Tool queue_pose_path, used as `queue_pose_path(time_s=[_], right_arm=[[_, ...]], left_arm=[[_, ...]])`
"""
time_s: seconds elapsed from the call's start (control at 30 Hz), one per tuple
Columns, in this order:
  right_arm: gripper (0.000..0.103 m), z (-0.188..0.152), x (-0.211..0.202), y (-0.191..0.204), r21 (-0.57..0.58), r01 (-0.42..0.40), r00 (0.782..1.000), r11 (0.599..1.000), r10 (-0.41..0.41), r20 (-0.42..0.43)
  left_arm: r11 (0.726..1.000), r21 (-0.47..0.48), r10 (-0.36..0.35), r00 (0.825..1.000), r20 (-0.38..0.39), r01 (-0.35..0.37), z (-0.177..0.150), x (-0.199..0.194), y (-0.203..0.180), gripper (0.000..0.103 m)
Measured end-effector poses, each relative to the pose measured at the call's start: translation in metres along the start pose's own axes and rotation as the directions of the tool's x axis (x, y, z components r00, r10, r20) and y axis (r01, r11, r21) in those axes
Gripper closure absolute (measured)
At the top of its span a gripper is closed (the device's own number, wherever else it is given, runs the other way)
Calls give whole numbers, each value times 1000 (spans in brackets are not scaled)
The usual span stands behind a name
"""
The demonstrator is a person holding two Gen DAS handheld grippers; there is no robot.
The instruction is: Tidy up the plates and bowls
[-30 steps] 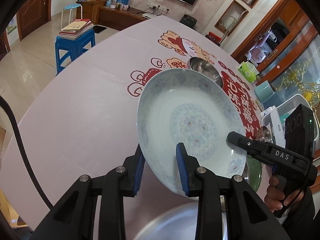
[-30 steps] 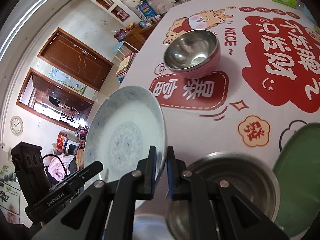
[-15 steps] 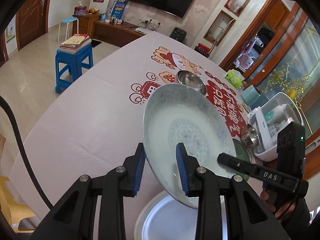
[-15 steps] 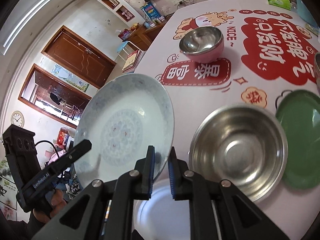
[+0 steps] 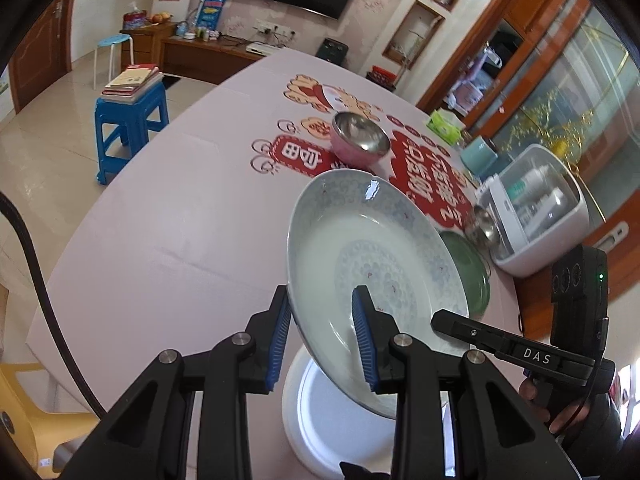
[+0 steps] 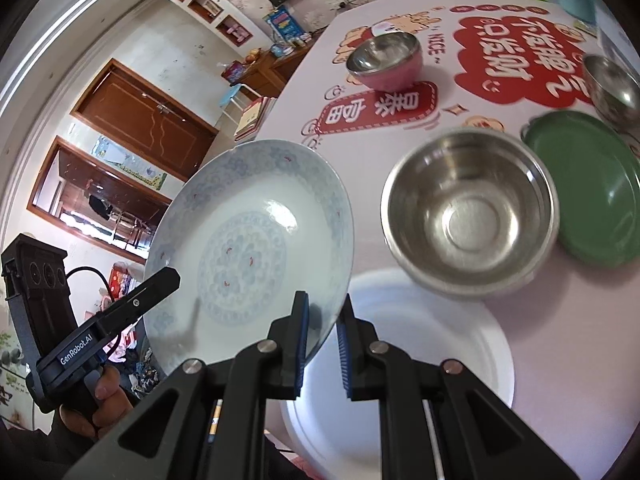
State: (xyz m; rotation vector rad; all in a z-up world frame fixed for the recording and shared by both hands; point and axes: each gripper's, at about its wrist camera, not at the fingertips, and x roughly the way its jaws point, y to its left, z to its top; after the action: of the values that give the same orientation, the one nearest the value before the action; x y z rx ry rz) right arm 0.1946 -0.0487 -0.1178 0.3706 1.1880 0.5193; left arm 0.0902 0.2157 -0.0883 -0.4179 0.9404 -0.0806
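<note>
A blue-patterned porcelain plate (image 5: 372, 264) is held tilted in the air above a white plate (image 5: 332, 416) on the table. My left gripper (image 5: 322, 340) is shut on its left rim; my right gripper (image 6: 322, 340) is shut on its right rim (image 6: 248, 248). The white plate (image 6: 420, 368) lies right below. A large steel bowl (image 6: 468, 216) and a green plate (image 6: 592, 192) sit to the right. A pink steel-lined bowl (image 6: 384, 60) stands farther back, and a small steel bowl (image 6: 612, 84) at the right edge.
A white storage box (image 5: 540, 208) with bottles, a teal cup (image 5: 476, 156) and a tissue pack (image 5: 444, 124) line the table's right side. A blue stool (image 5: 128, 120) with books stands on the floor to the left. The pink tablecloth (image 5: 160, 232) lies bare on the left.
Both grippers have lifted the patterned plate higher and drawn it back toward the near edge. The white plate and the steel bowl have come into view beneath it.
</note>
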Motion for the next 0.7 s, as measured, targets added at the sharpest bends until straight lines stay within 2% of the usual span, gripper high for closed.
queue_pose_path(time_s=[0.4, 0.7], right_arm=[[90, -60, -11, -3, 114, 50, 998, 992, -55, 35], [90, -100, -16, -16, 214, 110, 991, 971, -124, 55]], left_arm=[[993, 103, -39, 993, -115, 51, -27, -1, -1, 73], [978, 180, -63, 972, -224, 105, -45, 20, -9, 73]])
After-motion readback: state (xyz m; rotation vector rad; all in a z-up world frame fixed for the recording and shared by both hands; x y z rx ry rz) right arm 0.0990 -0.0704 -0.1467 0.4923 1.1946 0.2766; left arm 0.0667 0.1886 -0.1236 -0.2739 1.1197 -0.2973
